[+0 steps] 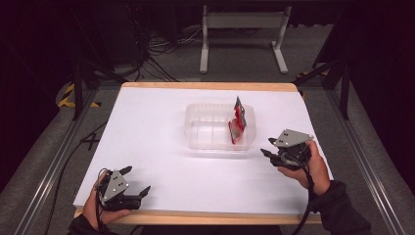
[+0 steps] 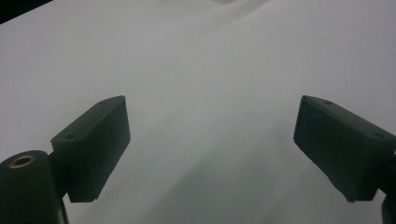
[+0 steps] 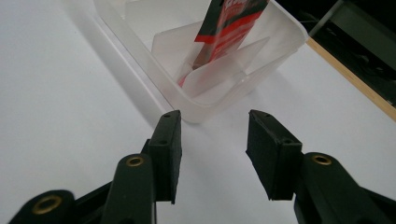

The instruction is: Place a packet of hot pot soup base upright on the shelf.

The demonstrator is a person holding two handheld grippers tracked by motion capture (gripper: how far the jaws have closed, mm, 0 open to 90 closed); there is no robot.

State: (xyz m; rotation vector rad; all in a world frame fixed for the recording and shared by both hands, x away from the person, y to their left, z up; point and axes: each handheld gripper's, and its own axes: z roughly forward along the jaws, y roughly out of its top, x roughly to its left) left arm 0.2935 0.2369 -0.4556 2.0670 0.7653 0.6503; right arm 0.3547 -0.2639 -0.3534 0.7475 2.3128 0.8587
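A clear plastic bin (image 1: 210, 128) sits in the middle of the white table top (image 1: 147, 142). A red and black packet (image 1: 238, 120) stands upright in the bin's right-hand compartment, leaning on the divider. My right gripper (image 1: 265, 149) rests to the right of the bin, its jaws pointing at the bin's near right corner. In the right gripper view the packet (image 3: 229, 21) rises from the bin (image 3: 140, 46) just beyond my right gripper (image 3: 212, 144), which is open and empty. My left gripper (image 1: 137, 180) lies at the front left, open wide; in its own view the left gripper (image 2: 210, 140) has bare table between the jaws.
A wooden edge (image 1: 210, 86) borders the table's far side, and another runs along the front. Beyond the table a white metal frame (image 1: 242, 36) and cables stand on the grey floor. Metal rails (image 1: 49, 166) flank both sides.
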